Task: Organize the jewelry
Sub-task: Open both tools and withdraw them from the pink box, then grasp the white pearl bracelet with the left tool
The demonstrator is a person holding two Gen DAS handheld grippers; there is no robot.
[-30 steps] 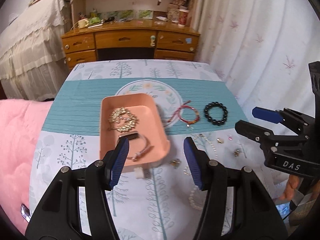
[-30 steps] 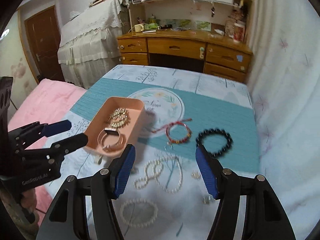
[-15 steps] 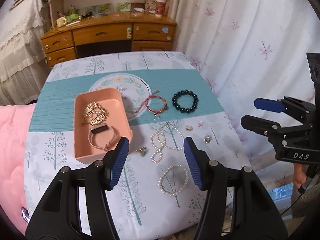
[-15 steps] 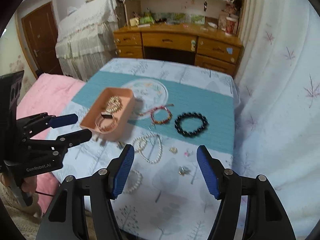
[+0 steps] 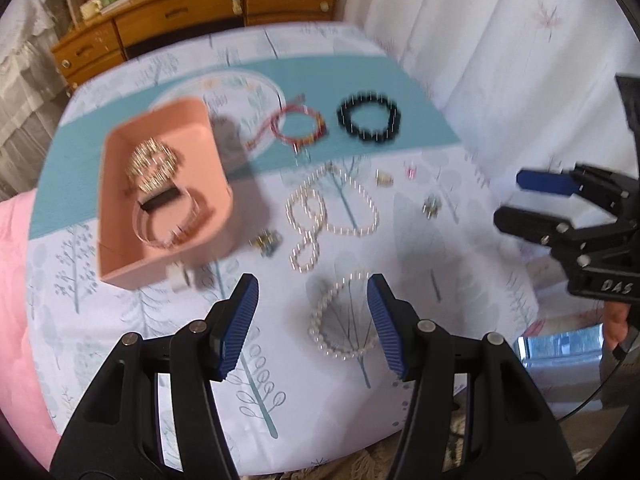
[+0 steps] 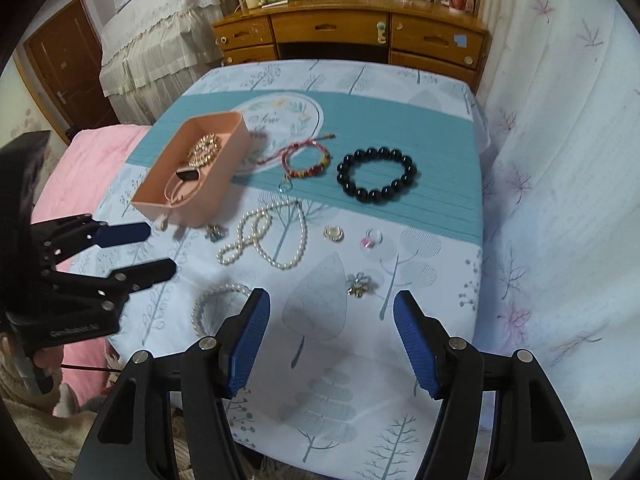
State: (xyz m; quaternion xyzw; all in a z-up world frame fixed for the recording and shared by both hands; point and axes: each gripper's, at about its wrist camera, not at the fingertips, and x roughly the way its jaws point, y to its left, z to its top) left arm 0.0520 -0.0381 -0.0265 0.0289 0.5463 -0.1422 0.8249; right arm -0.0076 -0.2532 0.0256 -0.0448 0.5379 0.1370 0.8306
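While the left gripper [image 5: 312, 318] hangs spread and empty, its finger hides part of the pearl bracelet [image 5: 344, 316]. The right gripper [image 6: 332, 338] is spread too. The tray's [image 5: 116, 248] contents blur.

1. One pink tray [image 6: 224, 196], holding two pieces
2. One pearl necklace [image 6: 276, 236]
3. One pearl bracelet [image 5: 344, 320]
4. One black bead bracelet [image 6: 376, 174]
5. One red cord bracelet [image 6: 306, 160]
6. Five small trinkets on the surface [image 6: 432, 152]
7. Two claws

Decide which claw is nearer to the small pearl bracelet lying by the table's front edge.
Left. The left claw hangs right over the pearl bracelet, which shows between its open fingers. The right claw hangs off to the bracelet's right, above bare tablecloth.
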